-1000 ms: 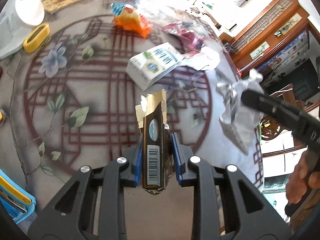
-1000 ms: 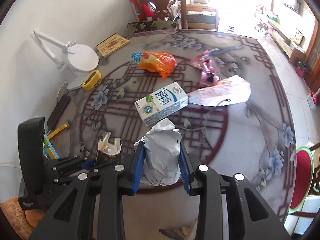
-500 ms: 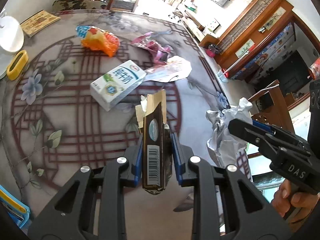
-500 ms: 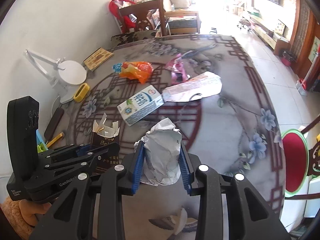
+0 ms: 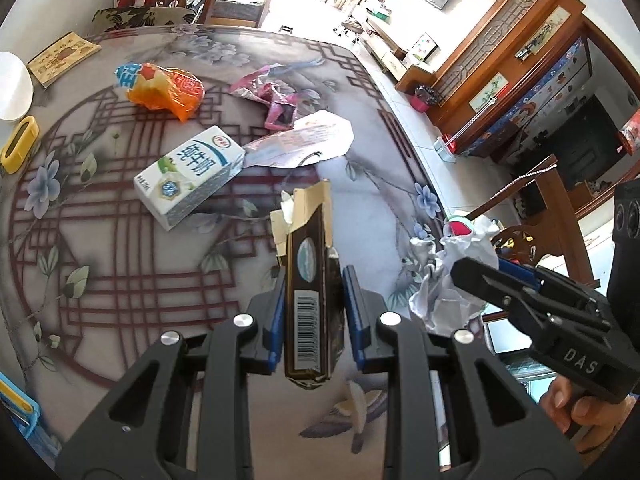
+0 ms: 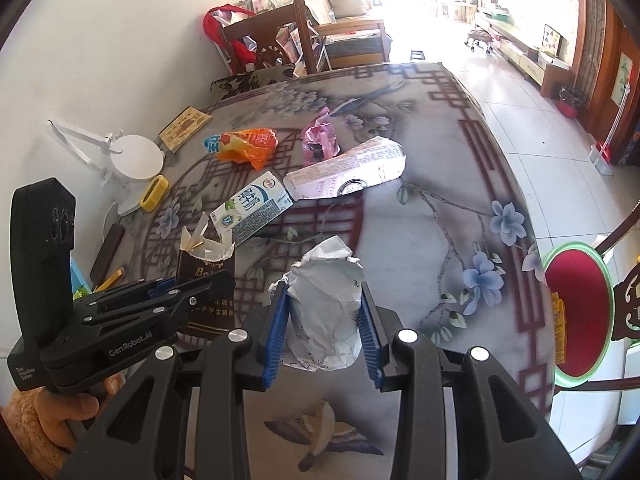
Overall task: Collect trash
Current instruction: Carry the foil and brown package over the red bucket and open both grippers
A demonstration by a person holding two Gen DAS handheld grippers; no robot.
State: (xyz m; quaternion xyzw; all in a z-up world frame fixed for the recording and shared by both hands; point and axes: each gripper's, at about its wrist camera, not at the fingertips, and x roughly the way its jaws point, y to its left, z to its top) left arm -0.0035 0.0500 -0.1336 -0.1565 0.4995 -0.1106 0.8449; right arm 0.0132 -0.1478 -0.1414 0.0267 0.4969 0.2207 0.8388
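Note:
My left gripper [image 5: 314, 280] is shut on a torn dark brown box [image 5: 312, 292] with a barcode, held above the patterned table [image 5: 100, 280]. My right gripper [image 6: 324, 304] is shut on a crumpled ball of white paper [image 6: 326, 312]. In the left wrist view the right gripper [image 5: 460, 270] and its paper [image 5: 444, 276] hang at the table's right edge. In the right wrist view the left gripper [image 6: 200, 280] with the brown box [image 6: 206, 276] is at the left. On the table lie a white milk carton [image 5: 190, 176], an orange wrapper [image 5: 166, 92], a pink wrapper [image 5: 276, 104] and a flattened white carton [image 5: 304, 142].
A white lamp base [image 6: 134, 156], a yellow tape holder [image 6: 155, 192] and a tan book [image 6: 185, 126] sit at the table's far left. A dark wooden chair [image 6: 280, 40] stands behind the table. A red round stool [image 6: 578, 312] is beyond the right edge.
Both grippers have drawn back toward the near right side of the table with their loads; the litter on the table now looks farther off. The right gripper has come closer beside the left.

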